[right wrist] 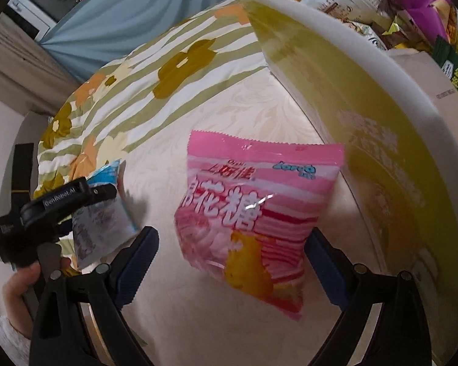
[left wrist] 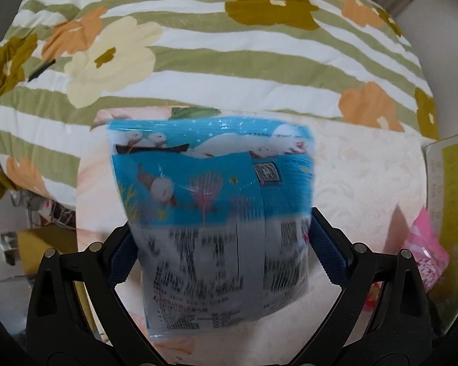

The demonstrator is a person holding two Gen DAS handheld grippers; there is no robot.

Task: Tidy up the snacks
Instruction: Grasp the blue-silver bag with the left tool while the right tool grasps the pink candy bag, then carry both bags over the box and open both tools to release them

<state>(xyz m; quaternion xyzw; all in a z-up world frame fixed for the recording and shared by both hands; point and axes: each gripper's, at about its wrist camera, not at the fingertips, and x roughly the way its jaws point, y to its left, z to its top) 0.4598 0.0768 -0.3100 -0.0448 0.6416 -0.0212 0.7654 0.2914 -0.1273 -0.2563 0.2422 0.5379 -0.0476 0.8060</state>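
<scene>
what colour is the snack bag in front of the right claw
Pink, with paler stripes and a yellow-orange figure; the snack bag shows best in the right wrist view.

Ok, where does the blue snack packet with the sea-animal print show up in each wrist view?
Left wrist view: the blue snack packet with the sea-animal print fills the centre, between the left gripper fingers.
Right wrist view: it sits at the left edge, partly hidden behind the left gripper.
Shared landmark: the pink striped snack bag at the left view's right edge, central in the right view.
</scene>
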